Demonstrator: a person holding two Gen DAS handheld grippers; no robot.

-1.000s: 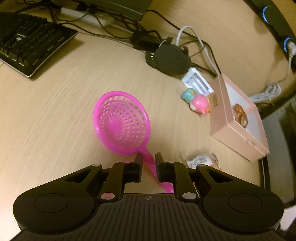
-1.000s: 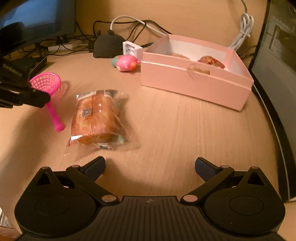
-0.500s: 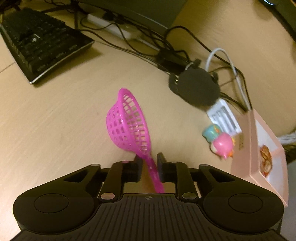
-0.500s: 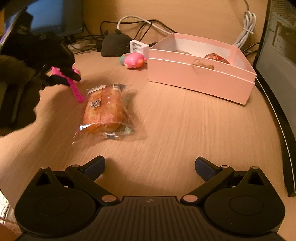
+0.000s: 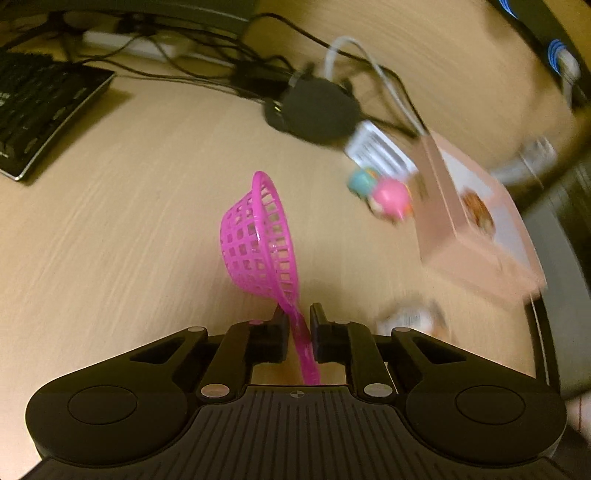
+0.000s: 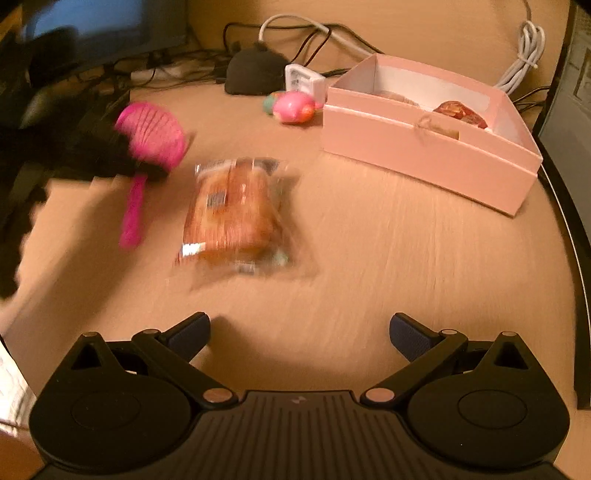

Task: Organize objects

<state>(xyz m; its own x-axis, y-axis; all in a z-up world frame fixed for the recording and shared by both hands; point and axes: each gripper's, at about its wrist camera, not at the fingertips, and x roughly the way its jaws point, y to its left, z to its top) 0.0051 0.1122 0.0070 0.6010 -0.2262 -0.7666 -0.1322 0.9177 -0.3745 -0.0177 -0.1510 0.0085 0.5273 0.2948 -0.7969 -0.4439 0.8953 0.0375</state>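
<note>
Lifting clear of the desk [image 5: 110, 258], the pink strainer [image 5: 258, 240] now hangs by its handle between the left gripper [image 5: 298, 325] fingers, clamped — its basket, lying flat a second ago, stands on edge. Likely bound for the pink box [image 5: 461, 236], ahead and right of the fingers. Right gripper [image 6: 299, 332] points steeply down, fingers wide apart and empty — wrapped bread [image 6: 232, 210] just beyond them.

Office desk [image 5: 147, 221], keyboard [image 5: 40, 107], monitor [image 6: 103, 26], cables [image 5: 207, 62]
</note>
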